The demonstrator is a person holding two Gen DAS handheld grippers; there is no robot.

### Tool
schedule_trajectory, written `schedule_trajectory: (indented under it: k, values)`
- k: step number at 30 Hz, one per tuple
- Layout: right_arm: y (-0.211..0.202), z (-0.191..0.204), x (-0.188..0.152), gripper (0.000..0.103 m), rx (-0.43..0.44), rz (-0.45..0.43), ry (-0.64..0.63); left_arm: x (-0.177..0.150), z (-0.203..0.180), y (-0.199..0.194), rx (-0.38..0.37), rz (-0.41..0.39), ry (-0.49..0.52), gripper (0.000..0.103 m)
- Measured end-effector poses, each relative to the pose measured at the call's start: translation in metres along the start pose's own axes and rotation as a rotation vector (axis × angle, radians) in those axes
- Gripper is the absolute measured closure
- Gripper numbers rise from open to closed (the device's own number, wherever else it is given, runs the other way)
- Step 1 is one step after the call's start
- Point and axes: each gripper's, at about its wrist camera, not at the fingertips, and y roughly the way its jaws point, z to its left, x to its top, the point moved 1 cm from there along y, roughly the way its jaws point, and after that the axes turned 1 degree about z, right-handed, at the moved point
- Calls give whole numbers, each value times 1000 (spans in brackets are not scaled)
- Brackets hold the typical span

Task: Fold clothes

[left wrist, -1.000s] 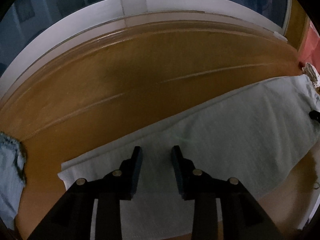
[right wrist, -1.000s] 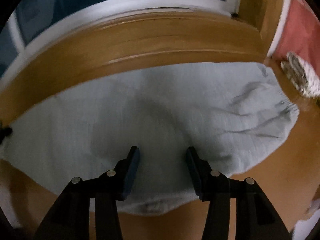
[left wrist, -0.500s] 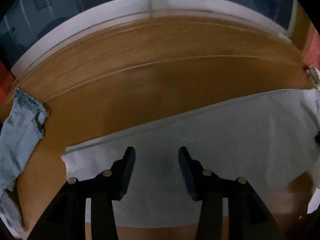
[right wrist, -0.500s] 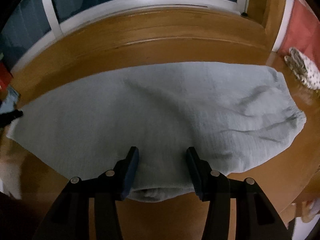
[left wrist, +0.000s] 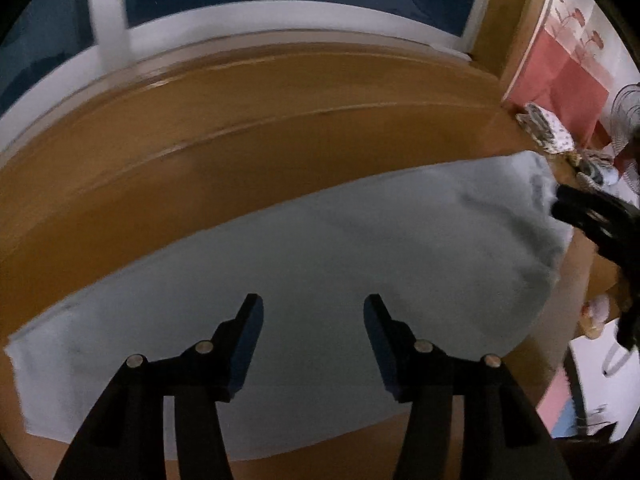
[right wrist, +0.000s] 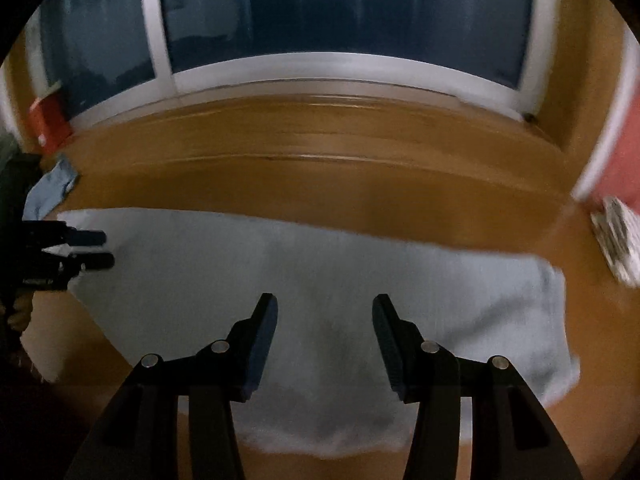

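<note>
A pale grey-blue folded garment lies flat along the wooden surface; the right wrist view shows the same garment. My left gripper hovers above its middle, jaws opening, nothing between them. My right gripper hangs over the garment's near edge, open and empty. The left wrist view catches the right gripper at the garment's right end. The left gripper shows at the garment's left end in the right wrist view.
A window with a white frame runs behind the wooden ledge. Light blue denim and a red box lie at the far left. A patterned cloth and a red panel stand at the right.
My left gripper's jaws have spread wider and it has swung right along the garment; the denim has left its view. The right gripper has pulled up and back, and more window shows.
</note>
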Motion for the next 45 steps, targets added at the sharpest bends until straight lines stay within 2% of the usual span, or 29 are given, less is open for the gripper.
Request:
schedule_trajectory:
  k: [4, 8, 11, 12, 14, 20, 24, 31, 32, 33, 34, 37, 39, 44, 45]
  values:
    - [28, -15, 24, 54, 34, 10, -128, 9, -41, 25, -11, 15, -9, 53]
    - [53, -22, 35, 59, 79, 46, -271, -8, -63, 25, 22, 29, -68, 53]
    - [76, -27, 38, 71, 120, 75, -384, -14, -73, 30, 51, 36, -137, 53]
    - [81, -28, 38, 79, 138, 86, -398, -14, -77, 32, 62, 38, -161, 53]
    - [89, -30, 38, 86, 176, 108, -423, -14, -84, 35, 84, 39, -200, 53]
    - [92, -30, 28, 87, 224, 125, -541, -9, -95, 41, 127, 23, -291, 53]
    - [94, -35, 33, 87, 243, 120, -560, 3, -104, 56, 142, 13, -330, 53]
    - [100, -42, 40, 85, 300, 122, -548, 4, -116, 49, 176, 25, -335, 52]
    - [100, -42, 40, 89, 304, 119, -551, 5, -117, 47, 179, 27, -335, 52]
    - [100, -41, 39, 102, 320, 120, -556, 5, -118, 45, 183, 29, -336, 52]
    - [98, -40, 40, 101, 322, 113, -559, 6, -119, 45, 185, 29, -335, 52]
    - [79, -47, 50, 101, 313, 5, -489, 10, -122, 42, 178, 19, -333, 52]
    - [79, -61, 60, 102, 308, -13, -403, 12, -124, 40, 171, 13, -325, 52]
    - [113, -68, 52, 101, 232, 93, -385, 21, -136, 54, 168, 32, -292, 52]
    - [113, -69, 53, 101, 233, 92, -371, 23, -138, 57, 168, 35, -284, 52]
